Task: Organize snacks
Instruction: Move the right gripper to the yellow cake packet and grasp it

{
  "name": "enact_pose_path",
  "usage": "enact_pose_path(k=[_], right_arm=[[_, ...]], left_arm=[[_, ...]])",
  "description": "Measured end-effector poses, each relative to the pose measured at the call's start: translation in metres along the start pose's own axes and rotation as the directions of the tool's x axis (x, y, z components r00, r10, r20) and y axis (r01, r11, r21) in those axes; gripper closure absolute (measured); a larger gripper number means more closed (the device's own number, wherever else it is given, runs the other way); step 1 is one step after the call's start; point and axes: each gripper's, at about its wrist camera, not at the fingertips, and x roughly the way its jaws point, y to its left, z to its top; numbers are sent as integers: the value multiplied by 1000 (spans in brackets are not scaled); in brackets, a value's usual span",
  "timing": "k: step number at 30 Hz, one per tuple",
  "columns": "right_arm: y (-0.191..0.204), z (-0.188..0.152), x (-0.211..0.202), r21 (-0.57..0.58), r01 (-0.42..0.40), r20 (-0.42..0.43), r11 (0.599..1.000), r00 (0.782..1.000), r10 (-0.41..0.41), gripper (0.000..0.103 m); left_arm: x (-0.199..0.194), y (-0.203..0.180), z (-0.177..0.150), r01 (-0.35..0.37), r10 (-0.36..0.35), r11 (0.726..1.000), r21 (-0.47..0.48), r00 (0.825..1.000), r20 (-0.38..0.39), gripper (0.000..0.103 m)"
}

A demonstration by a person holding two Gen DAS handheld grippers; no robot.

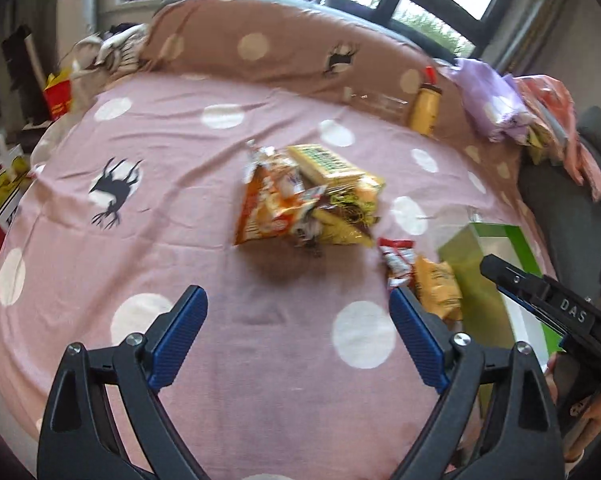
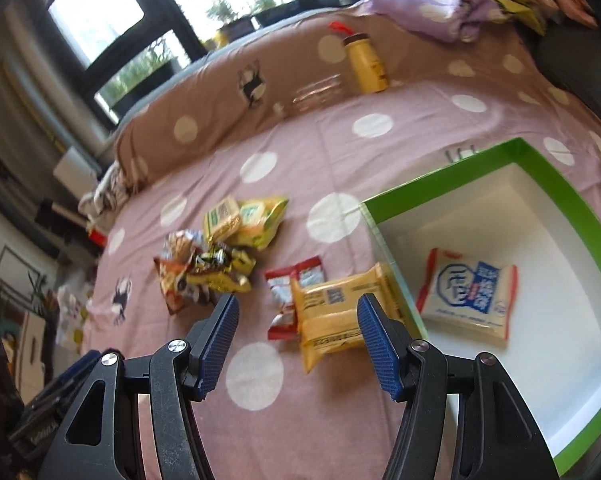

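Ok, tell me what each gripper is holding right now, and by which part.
Nothing is held. The left gripper is open above the bedsheet, and the right gripper is open above the yellow snack packet, not gripping it.

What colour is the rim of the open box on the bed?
Bright green, with a white inside; the box shows best in the right wrist view.
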Motion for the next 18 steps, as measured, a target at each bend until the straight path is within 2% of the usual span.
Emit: enact_pose_path(k=[4,10,13,17,18], right_arm=[[11,-6,20,-38,43,-57,998,997,-46,40],[20,-12,49,-82,166,-106,983,979,-174,40],[20,-14,64,-104,264,-111,959,955,-275,40],[21,-16,77,-152,386,-88,910,911,-402,40],[19,-17,81,-167,424,-84,890,894,-441,40]], left_arm=[[2,15,1,-8,8,1000,-17,1000,-2,10],[1,31,1,-10,10,999,-49,1000,-6,10],[0,35,2,-1,1,998,-60,1000,-4,10],[-1,36,3,15,-15,998,-65,1000,-8,10],[-1,36,3,15,-15,998,-63,1000,-9,10]])
